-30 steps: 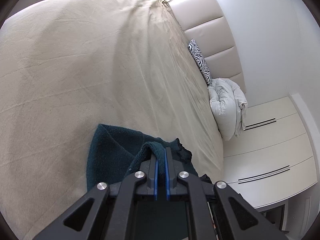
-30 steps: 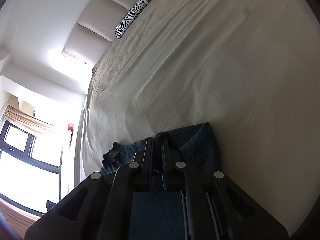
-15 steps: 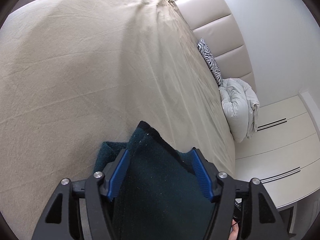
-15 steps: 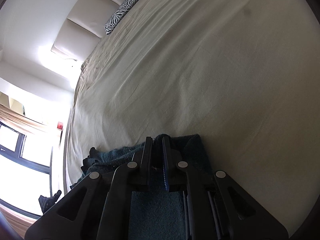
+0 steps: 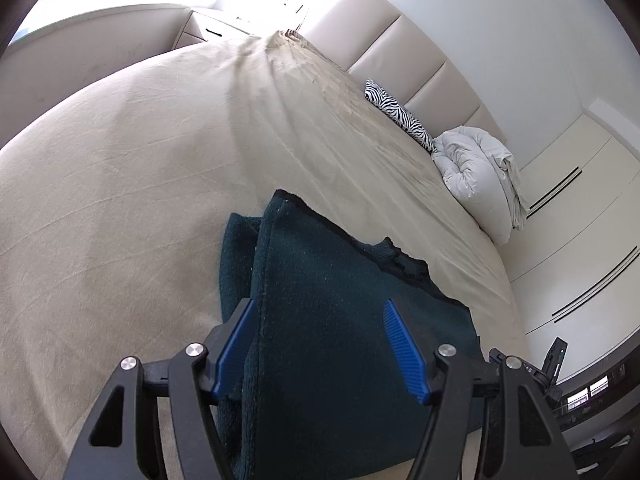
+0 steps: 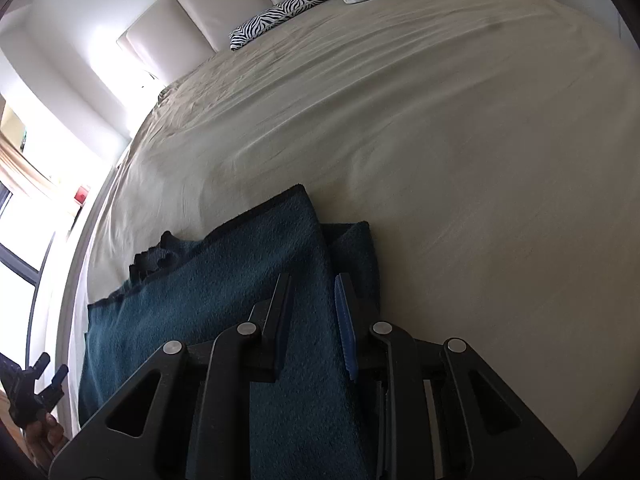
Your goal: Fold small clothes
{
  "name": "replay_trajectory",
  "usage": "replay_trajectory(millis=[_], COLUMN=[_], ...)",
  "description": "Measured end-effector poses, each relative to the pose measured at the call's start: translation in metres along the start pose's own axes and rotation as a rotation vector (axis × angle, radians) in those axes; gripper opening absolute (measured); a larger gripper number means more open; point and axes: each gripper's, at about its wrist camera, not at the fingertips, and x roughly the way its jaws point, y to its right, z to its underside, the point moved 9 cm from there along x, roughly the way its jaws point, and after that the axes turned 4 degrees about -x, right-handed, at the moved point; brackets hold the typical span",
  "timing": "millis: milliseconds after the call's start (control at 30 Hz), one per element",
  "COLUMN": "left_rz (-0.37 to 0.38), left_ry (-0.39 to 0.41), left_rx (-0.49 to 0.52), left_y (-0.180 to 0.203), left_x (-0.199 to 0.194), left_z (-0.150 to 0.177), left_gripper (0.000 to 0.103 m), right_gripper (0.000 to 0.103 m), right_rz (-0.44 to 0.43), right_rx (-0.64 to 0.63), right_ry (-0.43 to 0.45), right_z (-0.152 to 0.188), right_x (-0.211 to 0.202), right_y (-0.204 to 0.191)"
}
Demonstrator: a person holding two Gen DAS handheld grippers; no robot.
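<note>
Beige bed (image 5: 140, 168) fills both views, with a duvet (image 5: 476, 176) and zebra pillow (image 5: 400, 114) by its headboard. Folded teal sweater (image 5: 332, 320) lies on the near edge. Left gripper (image 5: 322, 344) is released wide over it; right gripper (image 6: 310, 320) has just been opening, cloth between its jaws but unpressed.

Bed sheet (image 5: 120, 184) bare beyond garment (image 5: 340, 320); pillow (image 5: 400, 114), duvet (image 5: 476, 176) at headboard.

Two wrist fisheyes close above the teal garment (image 5: 340, 320), angled down, sharing bed (image 6: 440, 140) and headboard (image 5: 392, 52)
</note>
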Motion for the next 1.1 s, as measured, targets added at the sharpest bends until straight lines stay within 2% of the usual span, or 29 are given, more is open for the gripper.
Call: replay_trajectory(millis=[67, 233, 400, 500, 567, 633, 800, 900, 967, 1100], left_rz=[-0.041, -0.073, -0.098, -0.114, -0.116, -0.122, -0.153, -0.168, -0.186, -0.213], left_ry=[-0.001, -0.019, 0.010, 0.004, -0.002, -0.001, -0.001, -0.005, -0.012, -0.026], left_rx=[0.030, 0.043, 0.072, 0.086, 0.085, 0.087, 0.098, 0.103, 0.118, 0.147], left_y=[-0.004, -0.017, -0.022, -0.024, -0.026, -0.028, -0.033, -0.037, -0.039, -0.042], left_x=[0.000, 0.002, -0.007, -0.007, -0.007, -0.006, -0.004, -0.004, -0.003, 0.000], left_z=[0.011, 0.033, 0.041, 0.047, 0.051, 0.052, 0.052, 0.052, 0.054, 0.054], left_gripper=[0.067, 0.067, 0.064, 0.063, 0.059, 0.058, 0.045, 0.038, 0.029, 0.020], right_gripper=[0.021, 0.021, 0.021, 0.021, 0.021, 0.021, 0.020, 0.014, 0.009, 0.007], right_rz=[0.012, 0.016, 0.058, 0.045, 0.029, 0.043, 0.085, 0.111, 0.121, 0.147], right_rx=[-0.031, -0.060, -0.012, -0.004, -0.013, -0.051, -0.125, -0.149, -0.148, -0.165], right_ry=[-0.012, -0.030, -0.025, -0.045, -0.075, -0.065, -0.052, -0.038, -0.027, -0.012], right_z=[0.016, 0.046, 0.055, 0.064, 0.072, 0.076, 0.079, 0.078, 0.078, 0.081], right_x=[-0.008, -0.027, -0.036, -0.039, -0.036, -0.040, -0.046, -0.051, -0.056, -0.065], right_y=[-0.002, 0.009, 0.033, 0.039, 0.037, 0.033, 0.028, 0.026, 0.026, 0.025])
